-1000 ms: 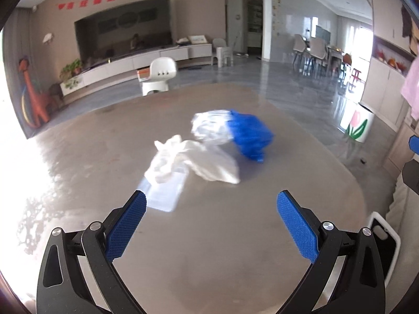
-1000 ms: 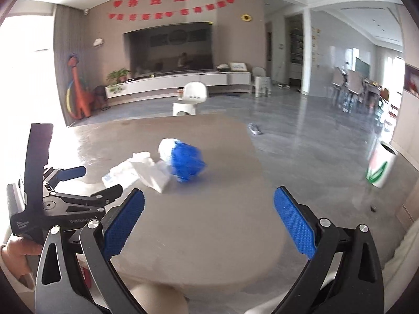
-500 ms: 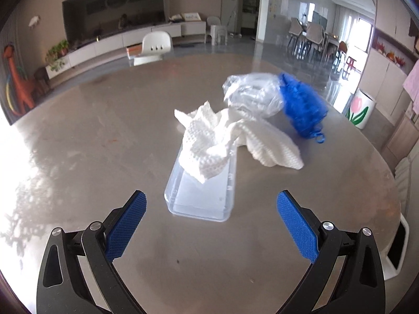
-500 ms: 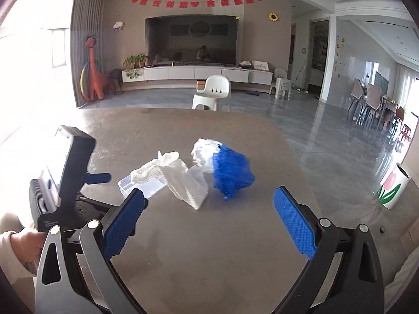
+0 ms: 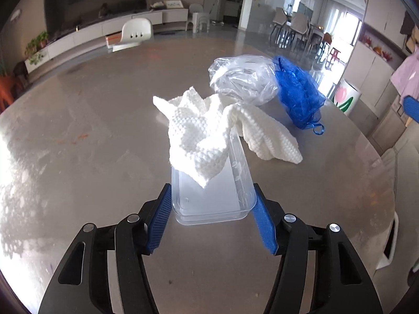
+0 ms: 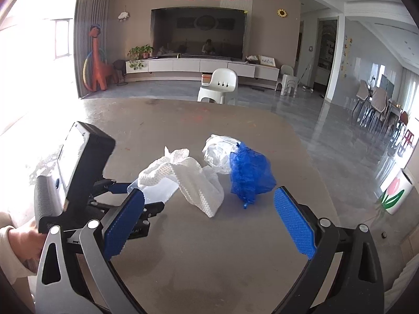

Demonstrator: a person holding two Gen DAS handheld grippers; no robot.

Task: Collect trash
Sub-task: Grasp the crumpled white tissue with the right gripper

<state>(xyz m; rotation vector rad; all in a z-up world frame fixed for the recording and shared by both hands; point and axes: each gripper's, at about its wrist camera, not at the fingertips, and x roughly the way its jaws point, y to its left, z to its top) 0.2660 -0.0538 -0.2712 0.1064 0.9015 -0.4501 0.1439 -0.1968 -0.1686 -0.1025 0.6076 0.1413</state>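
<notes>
The big grey bench (image 5: pixel 91 136) fills both views, and all the trash sits in 1 loose cluster near its middle. Largest piece there is the white paper towel (image 5: pixel 207 136), crumpled, draped over the far end of the clear plastic tray (image 5: pixel 212 198) and spilling onto the bench to the right. Behind it lies the crumpled clear plastic bag (image 5: pixel 243 78), touching the towel, and pressed against the bag's right side is the blue mesh pouch (image 5: pixel 298 96), its drawstring loop trailing toward the bench edge.

Left hand-held gripper (image 5: pixel 210 209) is down at the tray's near end — both blue pads pressed against the tray's 2 long sides, clamped on it. In the right wrist view the same tool shows at the left (image 6: pixel 78 183), its tips at the tray (image 6: pixel 157 191) under the towel (image 6: pixel 188 180).

Right hand-held gripper (image 6: pixel 207 225) hangs above the bench, fingers spread wide with nothing between them — the pouch (image 6: pixel 250 174) and bag (image 6: pixel 220 151) lie just beyond its tips.

Off the bench, a white chair (image 6: pixel 222 83) stands on the floor, and a tulip-printed bin (image 6: pixel 395 193) sits at the right.
</notes>
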